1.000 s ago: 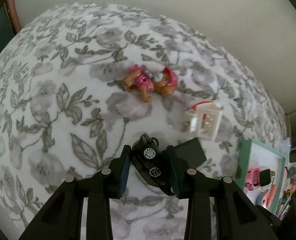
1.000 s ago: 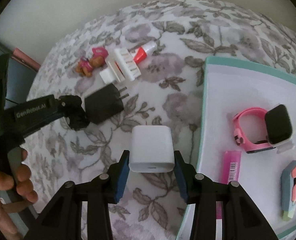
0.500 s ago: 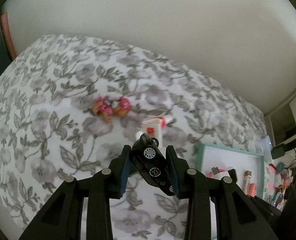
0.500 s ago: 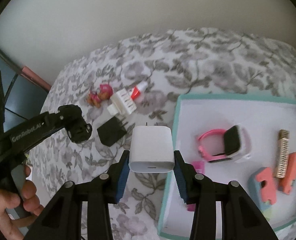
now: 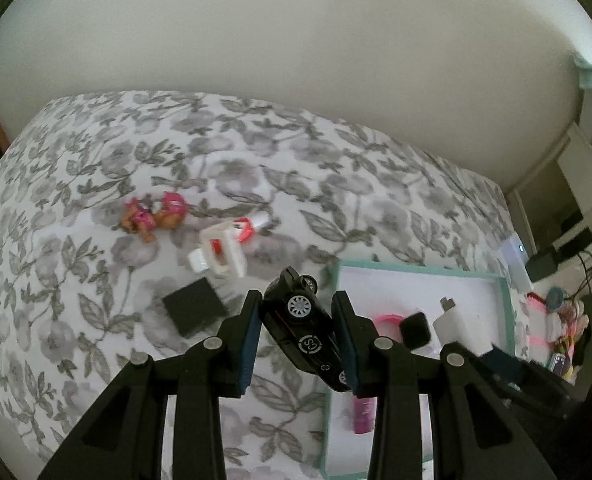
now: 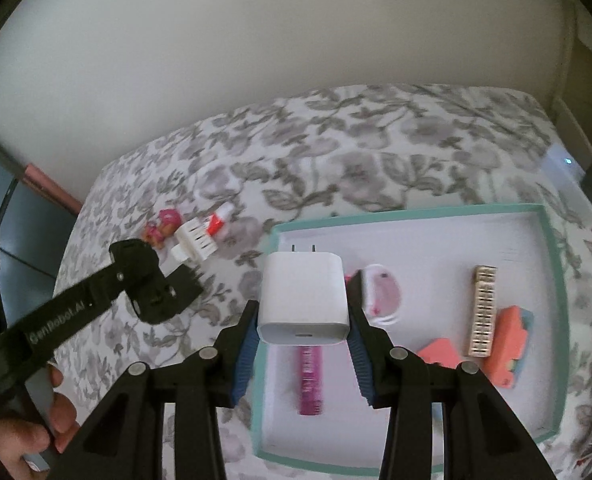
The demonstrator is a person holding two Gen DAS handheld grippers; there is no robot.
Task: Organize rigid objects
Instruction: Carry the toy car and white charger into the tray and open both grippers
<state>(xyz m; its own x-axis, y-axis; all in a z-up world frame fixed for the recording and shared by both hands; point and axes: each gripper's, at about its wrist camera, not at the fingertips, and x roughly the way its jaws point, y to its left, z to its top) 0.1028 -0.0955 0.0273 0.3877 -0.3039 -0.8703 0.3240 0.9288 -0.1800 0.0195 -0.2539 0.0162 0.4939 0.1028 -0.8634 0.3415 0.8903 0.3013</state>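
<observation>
Item, carried goods: our left gripper (image 5: 297, 330) pinches a black toy car (image 5: 301, 326) between its blue pads, tilted nose-up; our right gripper (image 6: 301, 330) clamps a white charger (image 6: 301, 294), prongs pointing away. Change since a second ago: both grips are unchanged, yet the bed has dropped away beneath us and more wall shows; the teal-rimmed tray (image 6: 553, 276), then at the frame edge, now sits under both loads, the car over its near-left corner and the charger over its left rim. Item, tray contents: pink watch (image 6: 381, 294), magenta tube (image 6: 309, 376), gold glitter bar (image 6: 483, 312), coral-and-blue pieces (image 6: 507, 344). Item, left on the bed, positions as before: pink dog figure (image 5: 154, 216), white comb-like piece (image 5: 220, 250) touching a red-and-white tube (image 5: 250, 228), black plug adapter (image 5: 194, 310) lying just beside them. Item, surface: white bedspread (image 5: 76, 208) printed with grey flowers and leaves, set against a plain cream wall (image 5: 296, 60). Item, surroundings: cluttered shelving and cables at the right edge, blurred. A hand (image 6: 32, 428) grips the left tool's handle.
</observation>
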